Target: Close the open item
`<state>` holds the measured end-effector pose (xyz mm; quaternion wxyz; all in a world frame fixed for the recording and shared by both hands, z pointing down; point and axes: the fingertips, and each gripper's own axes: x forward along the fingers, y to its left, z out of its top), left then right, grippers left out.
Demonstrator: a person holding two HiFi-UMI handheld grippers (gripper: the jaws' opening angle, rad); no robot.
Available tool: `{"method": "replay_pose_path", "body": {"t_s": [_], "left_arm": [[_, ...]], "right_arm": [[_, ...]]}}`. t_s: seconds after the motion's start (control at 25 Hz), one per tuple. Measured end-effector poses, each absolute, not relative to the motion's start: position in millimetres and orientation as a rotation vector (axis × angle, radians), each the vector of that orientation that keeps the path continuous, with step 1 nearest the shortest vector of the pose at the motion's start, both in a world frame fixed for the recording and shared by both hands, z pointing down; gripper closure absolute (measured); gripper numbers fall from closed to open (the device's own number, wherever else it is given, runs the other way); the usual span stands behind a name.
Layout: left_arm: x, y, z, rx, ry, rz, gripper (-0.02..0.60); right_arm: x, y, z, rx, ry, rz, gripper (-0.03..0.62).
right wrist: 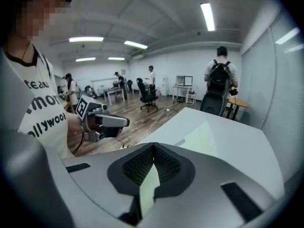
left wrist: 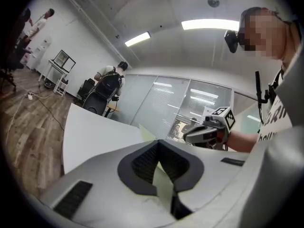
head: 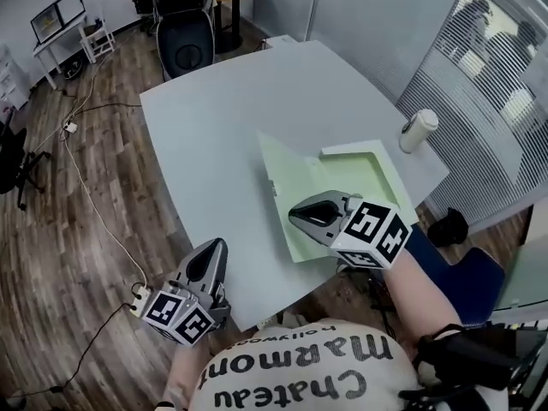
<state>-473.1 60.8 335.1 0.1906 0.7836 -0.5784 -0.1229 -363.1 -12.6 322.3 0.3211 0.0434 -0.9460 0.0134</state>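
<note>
A pale green folder (head: 300,182) is seen lying flat and open on the grey desk (head: 214,127), near its right front edge. Its cover is spread out to the left, and the shallow tray half with a raised rim is turned upward at the right.

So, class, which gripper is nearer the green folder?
Right. The right gripper hovers over the folder's near edge. The left gripper is off to the folder's left, by the table's front edge, clear of it.
</note>
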Motion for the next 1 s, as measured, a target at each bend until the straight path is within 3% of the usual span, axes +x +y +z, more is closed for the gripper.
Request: {"method": "replay_pose_path", "body": {"t_s": [0.4, 0.72, 1.0], "left_arm": [[-499.9, 60.7, 360.7, 2.128, -1.598, -0.374, 0.588], [-521.8, 63.1, 365.7, 2.115, -1.62, -0.396, 0.588], [-496.1, 36.2, 360.3, 2.148, -1.61, -0.369, 0.588]], "right_arm": [[-439.6, -36.9, 366.8, 0.002, -2.056, -0.297, 0.594], [-415.7, -62.0, 366.3, 0.124, -1.921, -0.364, 0.593], [-359.3, -92.7, 339.4, 0.2, -1.937, -0.374, 0.594]]}}
